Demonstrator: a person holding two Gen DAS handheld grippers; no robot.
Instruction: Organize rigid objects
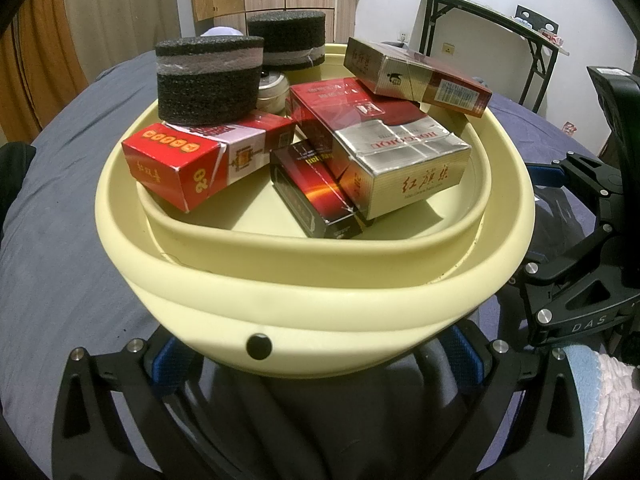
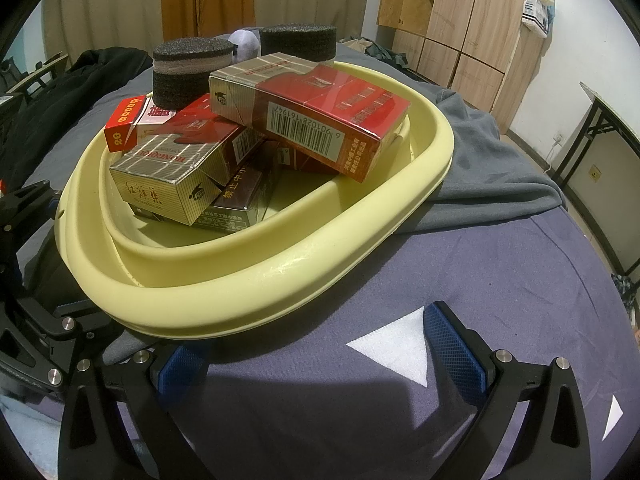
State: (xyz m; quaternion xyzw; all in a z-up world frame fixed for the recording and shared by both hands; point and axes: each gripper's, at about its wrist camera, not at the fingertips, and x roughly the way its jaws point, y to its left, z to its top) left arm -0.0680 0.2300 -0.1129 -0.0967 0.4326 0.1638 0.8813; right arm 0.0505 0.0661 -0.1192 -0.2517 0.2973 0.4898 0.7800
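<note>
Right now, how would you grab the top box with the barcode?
Grip the barcode box across its two long sides, coming from above. It lies flat and highest on the pile, overhanging the yellow basin's far rim, so both sides look free for open jaws.

- Indoor light, moderately bright, likely from overhead.
- Glare on glossy red carton and silver pack.
- Soft shadow under yellow basin on the bed.
- Heavy fisheye bending, black vignette corners.
- Both views sharp centrally, softer at the edges.
</note>
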